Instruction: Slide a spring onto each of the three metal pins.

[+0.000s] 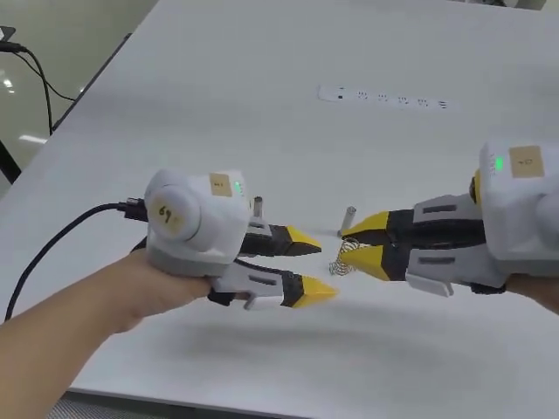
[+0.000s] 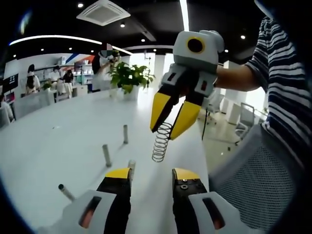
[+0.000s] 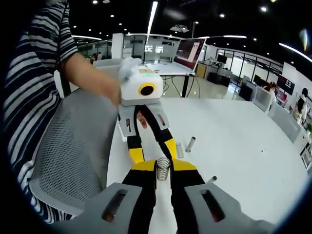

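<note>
While right claw point(image 1: 341, 250) clamps a spring point(image 2: 160, 142), left claw point(image 1: 327, 269) gapes empty.
Threading step; next likely needs spring aligned over a pin point(image 1: 349, 216).

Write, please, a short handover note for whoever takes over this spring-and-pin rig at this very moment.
Left tool: open and empty.
Right tool: shut on a spring, which hangs from its tips.
On the table, the far pin and the middle pin stand upright and look bare.
Done: uncertain. A ribbed piece in the right gripper view may be a spring already seated; I cannot tell.
Left: lower the held spring onto a bare pin, then fit the others.
</note>
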{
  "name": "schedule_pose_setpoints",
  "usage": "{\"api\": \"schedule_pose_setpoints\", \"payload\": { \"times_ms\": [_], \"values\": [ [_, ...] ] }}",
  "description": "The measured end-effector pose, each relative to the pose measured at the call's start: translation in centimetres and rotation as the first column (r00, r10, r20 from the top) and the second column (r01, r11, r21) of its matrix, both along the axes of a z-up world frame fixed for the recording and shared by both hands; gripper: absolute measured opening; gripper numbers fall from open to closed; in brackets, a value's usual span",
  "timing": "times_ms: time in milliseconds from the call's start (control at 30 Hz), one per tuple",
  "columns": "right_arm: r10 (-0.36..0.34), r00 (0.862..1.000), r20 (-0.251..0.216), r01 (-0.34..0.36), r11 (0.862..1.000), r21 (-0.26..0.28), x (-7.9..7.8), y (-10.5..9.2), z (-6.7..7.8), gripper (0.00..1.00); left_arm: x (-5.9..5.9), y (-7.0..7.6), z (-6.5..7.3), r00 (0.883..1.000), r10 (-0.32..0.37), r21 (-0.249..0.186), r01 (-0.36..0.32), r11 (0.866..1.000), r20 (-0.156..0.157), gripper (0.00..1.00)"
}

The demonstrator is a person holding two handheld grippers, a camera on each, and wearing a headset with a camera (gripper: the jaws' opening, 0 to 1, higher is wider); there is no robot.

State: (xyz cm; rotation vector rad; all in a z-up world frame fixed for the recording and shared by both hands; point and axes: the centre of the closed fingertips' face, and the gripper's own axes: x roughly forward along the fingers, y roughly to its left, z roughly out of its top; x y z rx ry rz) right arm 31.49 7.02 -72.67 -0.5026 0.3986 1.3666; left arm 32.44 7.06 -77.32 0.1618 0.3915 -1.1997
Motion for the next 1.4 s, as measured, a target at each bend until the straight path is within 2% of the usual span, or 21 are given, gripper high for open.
{"api": "schedule_pose_setpoints", "payload": {
  "times_ms": [200, 300, 633, 933, 1267, 1400],
  "values": [
    [-0.028, 1.000, 0.007, 0.028, 1.000, -0.005, 0.8, -0.6, -0.4, 0.07, 0.5, 1.5, 0.1, 0.999, 0.049, -0.001, -0.049, 0.999, -0.001, 0.32],
    [-0.038, 0.999, 0.013, 0.038, 0.999, -0.011, 0.9, -0.8, -0.5, 0.07, 0.7, 2.2, 0.4, 0.997, 0.076, -0.021, -0.076, 0.997, -0.003, 0.37],
    [-0.074, 0.996, 0.041, 0.076, 0.997, -0.032, 1.7, -1.6, -1.0, 0.07, 1.3, 4.6, 0.2, 0.989, 0.147, -0.002, -0.147, 0.989, 0.003, 0.47],
    [-0.113, 0.991, 0.066, 0.115, 0.992, -0.041, 2.7, -2.5, -1.3, 0.07, 2.0, 6.9, -0.4, 0.973, 0.232, 0.011, -0.232, 0.973, 0.001, 0.64],
    [-0.149, 0.986, 0.080, 0.152, 0.988, -0.039, 3.0, -3.4, -1.4, 0.07, 2.5, 8.5, -0.6, 0.959, 0.283, 0.007, -0.283, 0.959, -0.018, 0.81],
    [-0.180, 0.979, 0.094, 0.185, 0.982, -0.049, 3.6, -4.1, -1.5, 0.07, 2.7, 9.1, -0.7, 0.954, 0.299, 0.008, -0.298, 0.954, -0.028, 0.87]
  ]
}}
